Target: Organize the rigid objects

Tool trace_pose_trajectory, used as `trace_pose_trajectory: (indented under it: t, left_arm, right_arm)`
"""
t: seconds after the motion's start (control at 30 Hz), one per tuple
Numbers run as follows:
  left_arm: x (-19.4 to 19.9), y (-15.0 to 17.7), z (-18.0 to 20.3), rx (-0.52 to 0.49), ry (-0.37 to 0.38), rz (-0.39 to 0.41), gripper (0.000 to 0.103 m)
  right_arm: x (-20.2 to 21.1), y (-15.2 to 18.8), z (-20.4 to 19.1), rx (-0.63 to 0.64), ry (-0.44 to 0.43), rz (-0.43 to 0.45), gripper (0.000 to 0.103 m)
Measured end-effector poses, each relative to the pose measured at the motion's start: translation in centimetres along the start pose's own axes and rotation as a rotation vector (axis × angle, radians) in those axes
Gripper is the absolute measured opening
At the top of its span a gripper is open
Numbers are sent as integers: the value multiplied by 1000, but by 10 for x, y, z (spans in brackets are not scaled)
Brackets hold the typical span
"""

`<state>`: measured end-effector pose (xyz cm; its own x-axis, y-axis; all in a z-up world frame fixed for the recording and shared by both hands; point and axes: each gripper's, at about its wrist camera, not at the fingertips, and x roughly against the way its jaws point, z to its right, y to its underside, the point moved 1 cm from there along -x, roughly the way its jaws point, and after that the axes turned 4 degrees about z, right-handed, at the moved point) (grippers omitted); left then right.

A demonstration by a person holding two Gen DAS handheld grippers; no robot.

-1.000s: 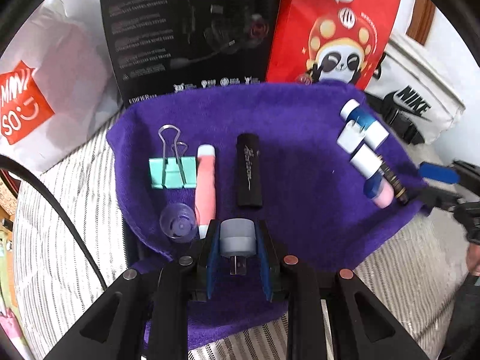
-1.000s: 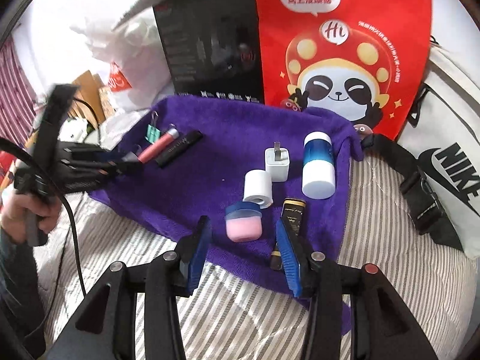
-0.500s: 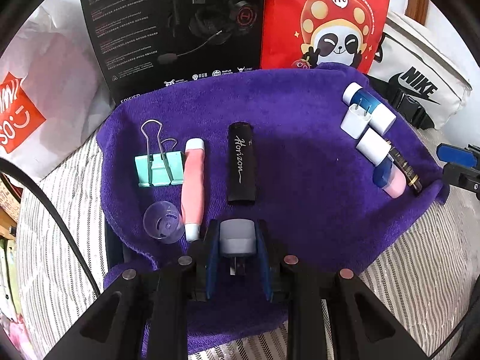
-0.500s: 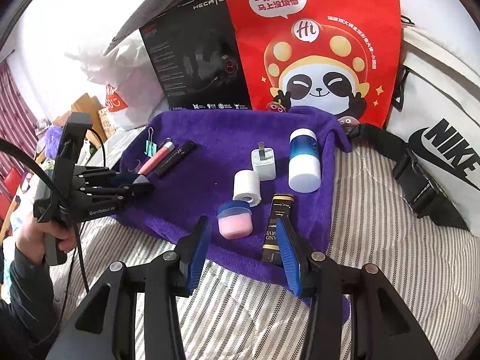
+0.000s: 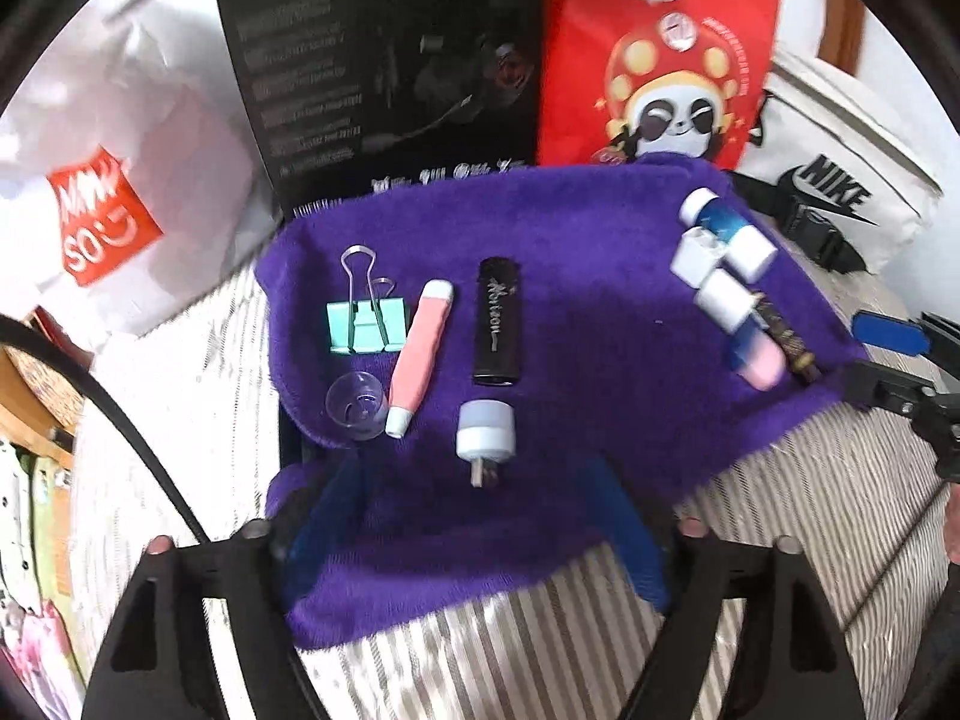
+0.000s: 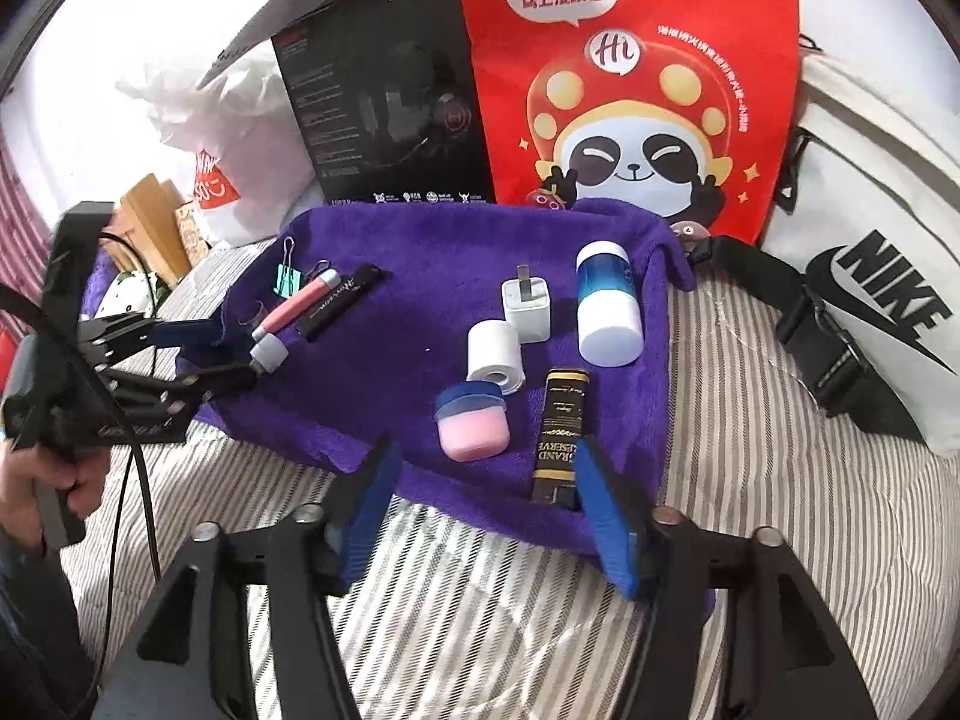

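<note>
Left wrist view puts the grey plug adapter (image 5: 486,433) on the purple towel (image 5: 600,324), just near of the black tube (image 5: 497,321) and right of the pink pen (image 5: 419,355), with its prongs pointing toward you. Your left gripper (image 5: 474,540) has its jaws opening and nothing between the blue pads; the adapter lies free just beyond them, so this reads as the release at the end of a placement. Left of the pen sit the clear cap (image 5: 355,407) and the mint binder clip (image 5: 363,323), forming a row on the left side of the towel. On the right side, the white roll (image 6: 495,355), white charger (image 6: 528,309), blue-and-white bottle (image 6: 607,303), pink jar (image 6: 471,420) and dark gold-lettered tube (image 6: 559,435) make a second cluster. Your right gripper (image 6: 486,510) is also opening, empty, with the jar and the dark tube just beyond its fingers. Next, you probably want to draw the left hand clear without nudging the adapter, then settle the right jaws around the jar or tube squarely before closing.
</note>
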<state>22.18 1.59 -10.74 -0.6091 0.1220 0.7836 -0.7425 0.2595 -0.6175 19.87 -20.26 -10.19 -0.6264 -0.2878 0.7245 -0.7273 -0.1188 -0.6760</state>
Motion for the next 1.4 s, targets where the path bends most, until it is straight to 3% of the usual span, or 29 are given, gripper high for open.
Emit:
trace_pose_trajectory:
  t: [0.23,0.33,0.4,0.57,0.7,0.87,1.2,1.4]
  left_arm:
    - [57,12,18,-5,-83,83,98]
    - [79,20,19,41,-63,115,103]
    - [93,27,22,64,-48,135,103]
    - [131,47,24,139,-61,192,103]
    - [161,63,27,178,-41,225,103]
    - [189,79,39,162,-108,252,103]
    - [206,84,53,156,-86,264,103]
    - [200,88,51,184,-50,226,103]
  right_arm:
    - [33,5,-23,-37,74,34,86]
    - [49,9,-33,-51,121,38,92]
    - [59,12,-40,-44,167,37,102]
    - [92,26,-59,-2,271,40,103]
    - [117,39,-64,-34,271,44,103]
    - [147,58,-68,-58,284,40,103]
    - [170,73,-61,-73,294,34,103]
    - [167,73,-62,-69,304,21,103]
